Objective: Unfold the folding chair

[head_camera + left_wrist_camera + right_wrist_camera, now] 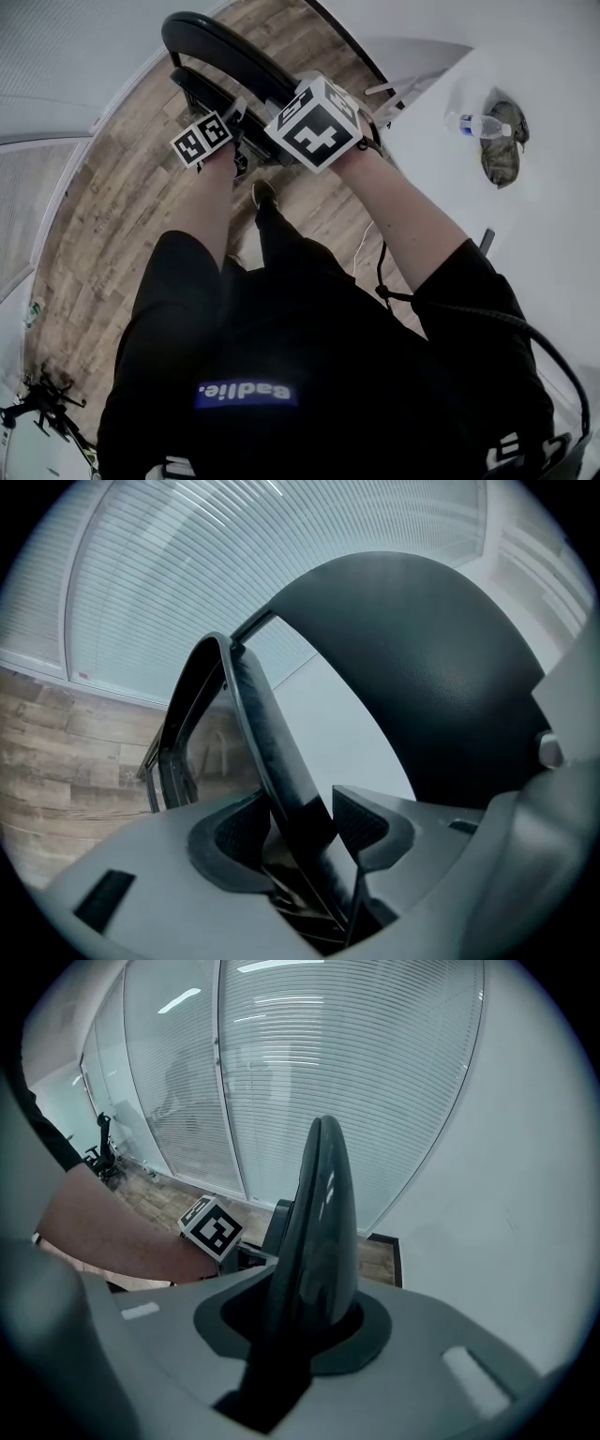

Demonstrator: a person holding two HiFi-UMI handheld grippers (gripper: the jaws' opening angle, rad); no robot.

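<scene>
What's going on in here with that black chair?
A person stands over a black folding chair with a hand-held gripper in each hand. The right gripper has its jaws clamped on the chair's glossy black backrest. The left gripper has its jaws closed around the edge of the black padded seat panel. That panel stands steeply up, so the chair looks not yet unfolded.

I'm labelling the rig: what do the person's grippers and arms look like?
The left gripper and right gripper are grey with dark jaws. Each bears a white cube with black square markers. Short black sleeves; a black cable trails by the right arm.
</scene>
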